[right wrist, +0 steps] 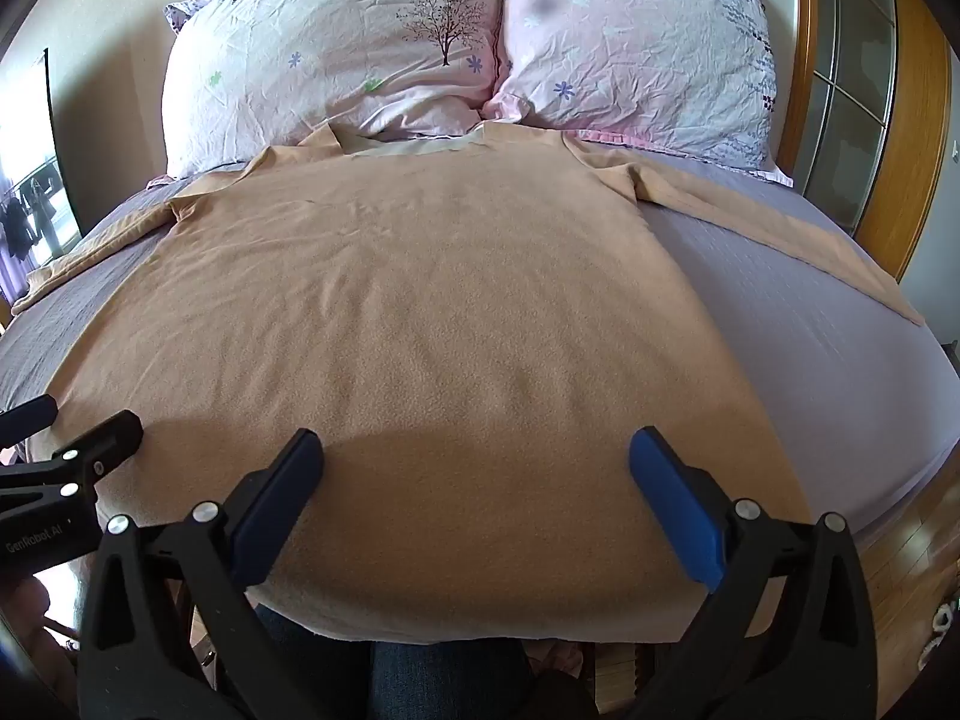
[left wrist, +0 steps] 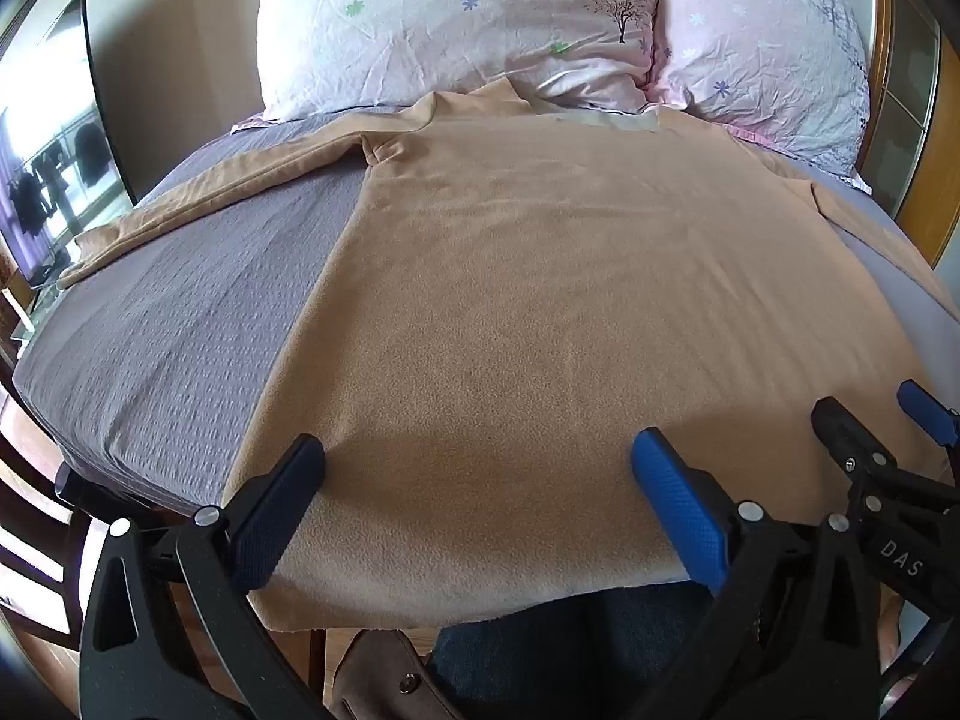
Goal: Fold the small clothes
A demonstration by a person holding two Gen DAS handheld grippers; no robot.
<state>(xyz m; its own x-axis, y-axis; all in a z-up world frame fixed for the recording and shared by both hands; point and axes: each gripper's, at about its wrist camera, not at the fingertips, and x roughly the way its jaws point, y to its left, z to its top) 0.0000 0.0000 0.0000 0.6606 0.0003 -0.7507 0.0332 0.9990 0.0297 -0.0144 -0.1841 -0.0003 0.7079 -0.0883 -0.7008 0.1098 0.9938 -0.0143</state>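
Looking along both tools, I see the tan long-sleeved shirt spread flat on the grey bedsheet, collar at the far end against the two floral pillows, hem at the near edge of the bed. One sleeve runs out to the far left, the other stretches to the far right. My left gripper hovers over the near hem, fingers spread wide, nothing between them. My right gripper sits just beside it over the same hem, fingers equally wide apart, gripping nothing. I cannot tell whether the pads actually touch the fabric. Blue denim shows below the bed's near edge.
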